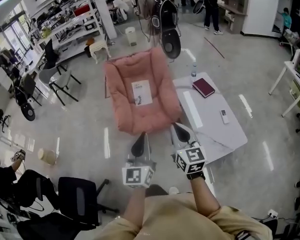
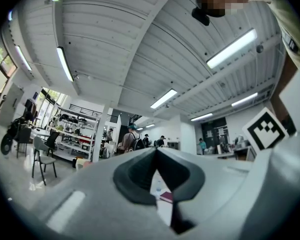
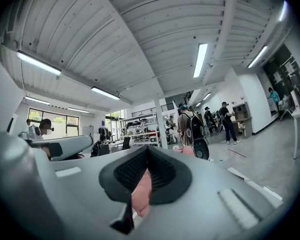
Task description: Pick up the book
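Note:
A dark red book (image 1: 204, 87) lies on the white table (image 1: 210, 129) to the right of a pink cushioned chair (image 1: 125, 109). A white booklet (image 1: 142, 92) rests on the chair's seat. My left gripper (image 1: 142, 135) and right gripper (image 1: 176, 126) are held side by side in front of the chair's near edge, both shut and holding nothing. In the left gripper view the shut left gripper (image 2: 156, 151) points toward the table, and the red book (image 2: 166, 196) shows small below the tips. In the right gripper view the shut right gripper (image 3: 147, 149) faces the pink chair (image 3: 140, 194).
A small bottle (image 1: 193, 74) and a white remote (image 1: 224, 116) also sit on the table. A person with a backpack (image 1: 160, 6) stands behind the chair. Black office chairs (image 1: 75, 196) are at the near left, shelving (image 1: 70, 19) at the far left.

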A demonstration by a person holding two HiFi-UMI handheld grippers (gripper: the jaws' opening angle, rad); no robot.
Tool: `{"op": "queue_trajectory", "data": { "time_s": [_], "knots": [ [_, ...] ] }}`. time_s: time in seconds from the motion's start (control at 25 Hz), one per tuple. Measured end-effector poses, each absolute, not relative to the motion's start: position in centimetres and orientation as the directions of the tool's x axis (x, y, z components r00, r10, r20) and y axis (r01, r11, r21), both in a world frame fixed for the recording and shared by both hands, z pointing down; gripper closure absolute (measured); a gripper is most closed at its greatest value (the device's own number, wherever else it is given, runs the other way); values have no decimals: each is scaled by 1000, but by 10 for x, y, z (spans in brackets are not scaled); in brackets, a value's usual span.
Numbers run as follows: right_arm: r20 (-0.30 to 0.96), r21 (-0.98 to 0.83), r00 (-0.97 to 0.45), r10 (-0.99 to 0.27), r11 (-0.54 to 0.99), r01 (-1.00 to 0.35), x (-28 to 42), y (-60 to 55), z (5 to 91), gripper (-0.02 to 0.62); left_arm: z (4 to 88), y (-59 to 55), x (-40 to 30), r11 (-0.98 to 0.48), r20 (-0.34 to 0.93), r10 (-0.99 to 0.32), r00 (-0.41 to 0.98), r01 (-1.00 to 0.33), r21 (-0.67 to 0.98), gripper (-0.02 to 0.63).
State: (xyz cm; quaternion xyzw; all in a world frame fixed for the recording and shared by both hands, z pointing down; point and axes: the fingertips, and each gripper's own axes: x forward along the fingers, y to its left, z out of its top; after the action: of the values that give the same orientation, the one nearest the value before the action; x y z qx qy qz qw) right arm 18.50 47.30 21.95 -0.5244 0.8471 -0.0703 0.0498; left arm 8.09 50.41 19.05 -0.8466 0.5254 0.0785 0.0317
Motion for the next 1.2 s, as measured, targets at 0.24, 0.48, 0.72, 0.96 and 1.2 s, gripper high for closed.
{"op": "queue_trajectory", "data": {
  "time_s": [0.24,0.48,0.72,0.96,1.2],
  "knots": [
    [29,-182,-487,-873,474,-861,144,422,247,591,214,458,27,-367,-149,-923,355,-928,60,604],
    [101,-168,-521,-848,501,-849,93,334,278,591,230,353,-19,-358,-143,-928,344,-930,82,604],
    [82,-101,-516,-853,508,-855,48,219,248,591,200,230,-67,-374,-249,-907,340,-922,102,604],
    [107,-78,-510,-853,505,-860,1,135,238,591,185,137,-109,-392,-266,-900,346,-909,141,604],
    [207,-130,-487,-848,470,-873,-32,77,295,591,240,71,-126,-416,-144,-907,396,-896,156,604]
  ]
}}
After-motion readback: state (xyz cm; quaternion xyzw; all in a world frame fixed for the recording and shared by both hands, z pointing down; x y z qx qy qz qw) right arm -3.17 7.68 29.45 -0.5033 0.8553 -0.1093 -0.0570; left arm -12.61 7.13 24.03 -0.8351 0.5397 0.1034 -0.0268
